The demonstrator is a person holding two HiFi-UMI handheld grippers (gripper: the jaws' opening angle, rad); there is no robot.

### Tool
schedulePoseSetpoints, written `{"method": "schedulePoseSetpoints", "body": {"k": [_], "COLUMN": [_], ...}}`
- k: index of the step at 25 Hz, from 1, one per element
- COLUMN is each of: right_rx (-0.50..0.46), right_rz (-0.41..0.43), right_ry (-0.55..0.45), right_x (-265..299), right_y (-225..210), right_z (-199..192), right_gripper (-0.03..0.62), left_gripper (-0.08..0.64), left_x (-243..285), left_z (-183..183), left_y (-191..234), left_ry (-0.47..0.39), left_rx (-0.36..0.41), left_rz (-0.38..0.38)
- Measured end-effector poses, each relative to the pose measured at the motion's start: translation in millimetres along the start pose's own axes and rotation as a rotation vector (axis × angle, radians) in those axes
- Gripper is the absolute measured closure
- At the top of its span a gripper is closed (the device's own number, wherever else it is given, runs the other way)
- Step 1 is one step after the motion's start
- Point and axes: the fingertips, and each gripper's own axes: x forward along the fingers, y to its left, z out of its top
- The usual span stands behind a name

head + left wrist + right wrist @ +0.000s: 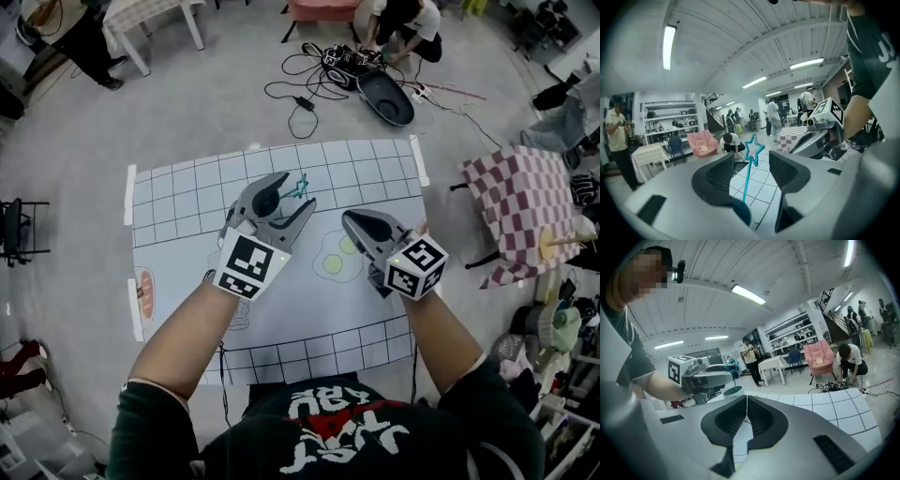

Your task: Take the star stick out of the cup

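A thin teal stick topped by a star outline (753, 149) stands upright in a small teal cup (741, 212). My left gripper (751, 164) is open, with the stick rising in the gap between its pads and neither pad touching it. In the head view the star stick (300, 184) shows at the tips of the left gripper (298, 191) on the white gridded mat (187, 202). The right gripper view shows the cup (732, 391) under that gripper's jaws. My right gripper (349, 218) is shut and empty, hovering to the right of the cup, its pads (759, 417) pressed together.
The mat carries printed drawings, among them a fried egg (336, 260) and a tray picture (143, 292) at its left edge. A checked table (523, 211) stands to the right. Cables and a black case (384, 96) lie on the floor beyond, with people nearby.
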Motion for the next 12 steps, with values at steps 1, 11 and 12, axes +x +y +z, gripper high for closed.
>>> {"method": "schedulePoseSetpoints", "body": {"k": [1, 11, 12], "right_rx": [0.004, 0.045, 0.046], "right_rz": [0.004, 0.01, 0.009], "right_ry": [0.003, 0.003, 0.004], "right_x": [2.0, 6.4, 5.4], "right_y": [-0.9, -8.1, -8.8], "right_z": [-4.1, -23.5, -24.5], "right_gripper": [0.56, 0.56, 0.56], "left_gripper": [0.331, 0.394, 0.401], "left_x": [2.4, 13.0, 13.9], "left_z": [-0.2, 7.6, 6.7], "left_y": [0.5, 3.4, 3.4], "left_ry": [-0.001, -0.042, -0.039], "left_rx": [0.015, 0.054, 0.05], "left_rz": [0.023, 0.11, 0.112]}}
